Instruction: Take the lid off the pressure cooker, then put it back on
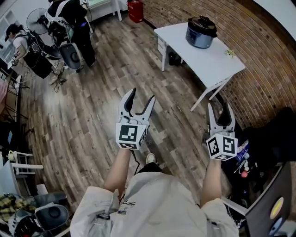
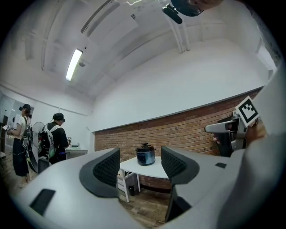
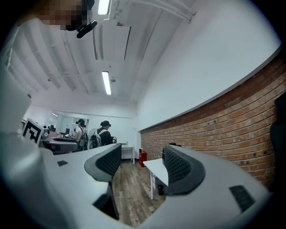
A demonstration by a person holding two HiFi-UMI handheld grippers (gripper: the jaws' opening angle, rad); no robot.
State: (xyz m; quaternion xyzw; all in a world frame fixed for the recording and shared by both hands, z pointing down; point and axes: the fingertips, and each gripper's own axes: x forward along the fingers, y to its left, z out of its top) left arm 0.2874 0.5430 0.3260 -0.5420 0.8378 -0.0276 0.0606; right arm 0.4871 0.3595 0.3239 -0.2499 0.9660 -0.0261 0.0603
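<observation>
Table (image 1: 217, 62) stands at the head view's upper right, well apart from you, cooker (image 1: 200, 39) on it, lid (image 1: 202, 23) on. Your left tongs (image 1: 142, 95) and right tongs (image 1: 220, 107) gape empty; rush in and you may knock the cooker askew.

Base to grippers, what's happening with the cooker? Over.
Left gripper, right gripper open, empty. Pressure cooker on white table ahead, lid on. Wooden floor between.

Count: pressure cooker (image 1: 201, 32), one. White table (image 1: 217, 62), one. Grippers, two: left gripper (image 1: 143, 95), right gripper (image 1: 219, 106). People, two (image 1: 23, 46) (image 1: 74, 21). Fan (image 1: 37, 19), one. Red canister (image 1: 135, 10), one.
</observation>
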